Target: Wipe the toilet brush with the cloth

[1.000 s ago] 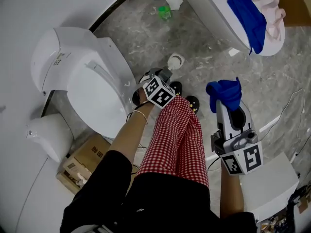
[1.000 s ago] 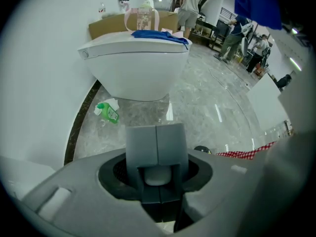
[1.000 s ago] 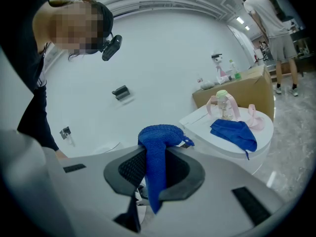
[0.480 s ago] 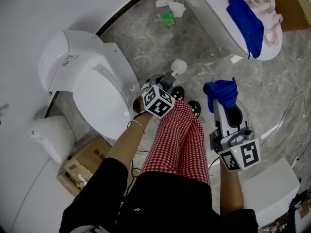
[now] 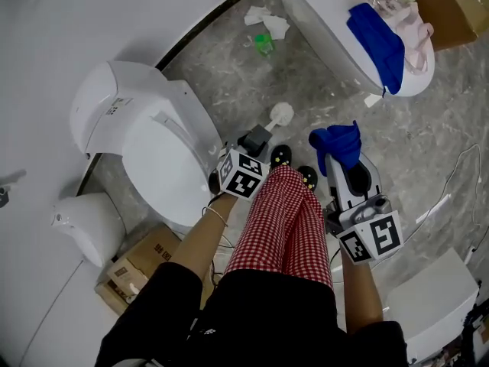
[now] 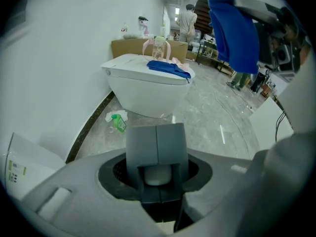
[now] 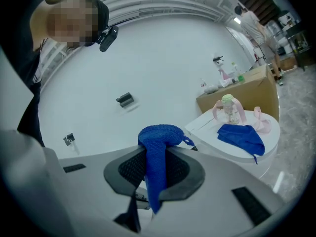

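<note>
By toilet (image 5: pixel 145 147), L gripper (image 5: pixel 259 134) up, brush (image 5: pixel 281 114) lifted

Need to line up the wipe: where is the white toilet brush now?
In the head view the white toilet brush is mid-frame, clamped in the left gripper, between the white ceramic toilet and the blue cloth.

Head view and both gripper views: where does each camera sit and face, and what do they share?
Head view: on the head, steeply down at the toilet; arms, trouser leg, left tool, right tool show.
Left gripper view: on the left tool, along jaws shut on the toilet brush, across the floor.
Right gripper view: on the right tool, past the gripped cloth, towards the wall; person's torso shows.
All share the second toilet.
</note>
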`<action>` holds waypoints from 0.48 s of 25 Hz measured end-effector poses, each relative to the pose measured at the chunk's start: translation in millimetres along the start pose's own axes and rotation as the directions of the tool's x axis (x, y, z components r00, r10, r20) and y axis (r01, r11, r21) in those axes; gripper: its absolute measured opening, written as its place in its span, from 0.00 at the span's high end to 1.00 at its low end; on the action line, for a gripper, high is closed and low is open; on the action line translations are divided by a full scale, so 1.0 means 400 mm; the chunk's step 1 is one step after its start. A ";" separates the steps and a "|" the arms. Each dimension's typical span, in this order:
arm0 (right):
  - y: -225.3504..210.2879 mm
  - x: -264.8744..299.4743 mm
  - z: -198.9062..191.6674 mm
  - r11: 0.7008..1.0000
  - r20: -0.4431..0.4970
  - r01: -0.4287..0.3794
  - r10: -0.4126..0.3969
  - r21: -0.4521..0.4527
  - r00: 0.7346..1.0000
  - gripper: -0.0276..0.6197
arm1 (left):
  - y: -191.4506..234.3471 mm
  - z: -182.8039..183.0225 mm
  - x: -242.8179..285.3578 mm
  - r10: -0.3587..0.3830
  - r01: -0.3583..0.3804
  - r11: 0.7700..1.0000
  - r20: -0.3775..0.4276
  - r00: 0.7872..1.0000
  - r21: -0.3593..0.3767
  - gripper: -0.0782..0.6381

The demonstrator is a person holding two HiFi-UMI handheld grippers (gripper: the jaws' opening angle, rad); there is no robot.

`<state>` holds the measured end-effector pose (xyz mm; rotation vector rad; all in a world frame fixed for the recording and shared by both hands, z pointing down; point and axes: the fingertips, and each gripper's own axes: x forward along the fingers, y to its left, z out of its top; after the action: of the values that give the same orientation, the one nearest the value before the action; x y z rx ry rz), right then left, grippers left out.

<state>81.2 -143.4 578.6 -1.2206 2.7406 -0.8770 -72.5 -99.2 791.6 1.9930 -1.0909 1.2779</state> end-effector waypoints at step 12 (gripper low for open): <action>0.026 -0.017 0.051 1.000 0.040 0.005 -0.005 -0.003 0.999 0.86 | -0.001 0.051 -0.098 0.020 -0.019 1.000 0.068 0.997 -0.009 0.66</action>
<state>83.8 -143.1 554.7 -1.2316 2.7106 -0.8400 -71.0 -101.2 747.6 2.0379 -1.1484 1.2219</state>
